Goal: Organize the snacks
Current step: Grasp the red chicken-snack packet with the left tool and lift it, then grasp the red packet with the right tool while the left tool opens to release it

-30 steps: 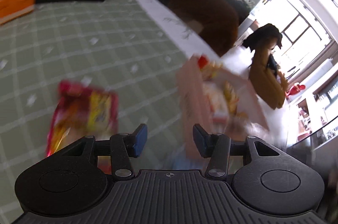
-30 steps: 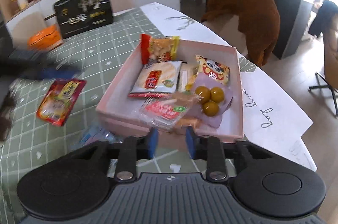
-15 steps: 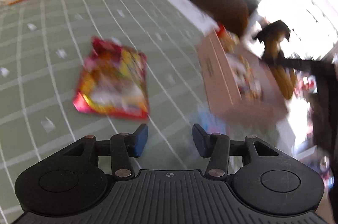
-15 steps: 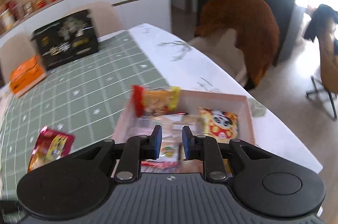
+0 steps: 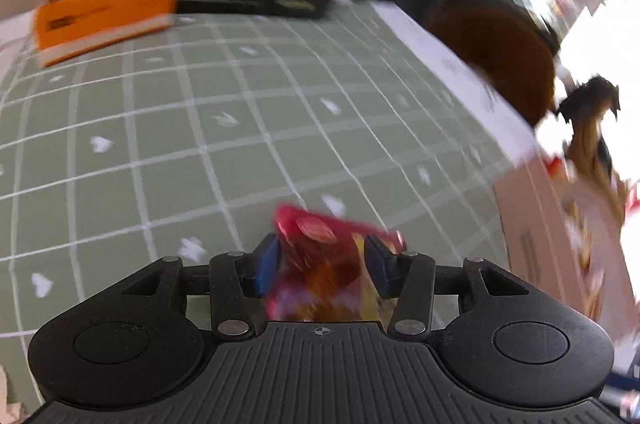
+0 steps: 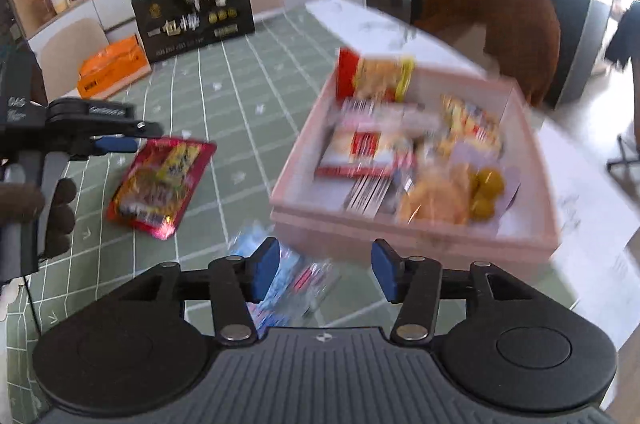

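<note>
We note our left gripper [image 5: 320, 266] parted around the red snack packet [image 6: 160, 180] on the green checked tablecloth [image 5: 160, 128], grip undeterminable, our right gripper [image 6: 320, 270] opening, unpressed, over a blue wrapped snack [image 6: 296, 284], beside the pink box [image 6: 400, 232] of snacks.

The table [image 6: 240, 92] wears a matt green checked cloth. The red snack packet [image 6: 160, 180] looks like glossy, crinkled foil. The pink box [image 6: 404, 236] on the right seems matt card. The near blue packet [image 6: 288, 284] is shiny clear plastic. The far orange pack [image 6: 112, 70] looks smooth; the black box [image 6: 194, 10] carries gold print.
</note>
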The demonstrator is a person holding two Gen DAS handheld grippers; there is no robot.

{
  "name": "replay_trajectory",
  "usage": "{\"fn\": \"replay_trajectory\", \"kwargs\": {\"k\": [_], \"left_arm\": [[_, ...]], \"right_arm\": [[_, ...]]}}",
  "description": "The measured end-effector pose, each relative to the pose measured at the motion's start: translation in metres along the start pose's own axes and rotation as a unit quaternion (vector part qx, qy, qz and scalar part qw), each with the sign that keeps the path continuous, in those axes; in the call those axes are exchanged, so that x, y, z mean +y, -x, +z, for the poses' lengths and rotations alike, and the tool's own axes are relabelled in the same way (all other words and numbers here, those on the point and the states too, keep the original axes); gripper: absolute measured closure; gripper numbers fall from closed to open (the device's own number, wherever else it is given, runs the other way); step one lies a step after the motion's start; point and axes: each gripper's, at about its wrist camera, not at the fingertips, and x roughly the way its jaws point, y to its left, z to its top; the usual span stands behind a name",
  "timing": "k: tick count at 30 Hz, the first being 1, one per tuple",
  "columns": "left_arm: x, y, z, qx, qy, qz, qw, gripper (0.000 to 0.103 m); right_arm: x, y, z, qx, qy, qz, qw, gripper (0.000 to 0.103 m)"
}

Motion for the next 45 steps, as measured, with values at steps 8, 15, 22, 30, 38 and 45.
{"fn": "replay_trajectory", "kwargs": {"k": [8,15,22,30,38,45], "left_arm": [[-0.026,0.028,-0.055,0.041,-0.065,-0.078,0.9940,0.056],[-0.048,0.051,-0.092,0.064,-0.102,-0.101,0.9876,0.057],[-0.058,0.058,-0.107,0.074,-0.116,-0.109,0.9845,0.060],[-0.032,0.073,-0.101,0.047,-0.042,-0.066,0.9958,0.066],[0.007,0.098,-0.104,0.027,0.029,-0.081,0.9960,0.066],[0.030,0.104,-0.102,0.026,0.053,-0.087,0.9944,0.066]], "right_arm": [[0.034,-0.040,-0.016,0.027,0.027,0.004,0.999,0.047],[0.027,-0.013,-0.046,0.044,0.027,0.028,0.998,0.066],[0.012,0.016,-0.083,0.045,0.021,-0.012,0.999,0.069],[0.026,0.034,-0.065,0.002,0.017,-0.004,1.000,0.045],[0.081,0.003,-0.047,0.014,0.102,0.040,0.994,0.040],[0.124,-0.043,-0.024,0.019,0.166,0.009,0.986,0.034]]}}
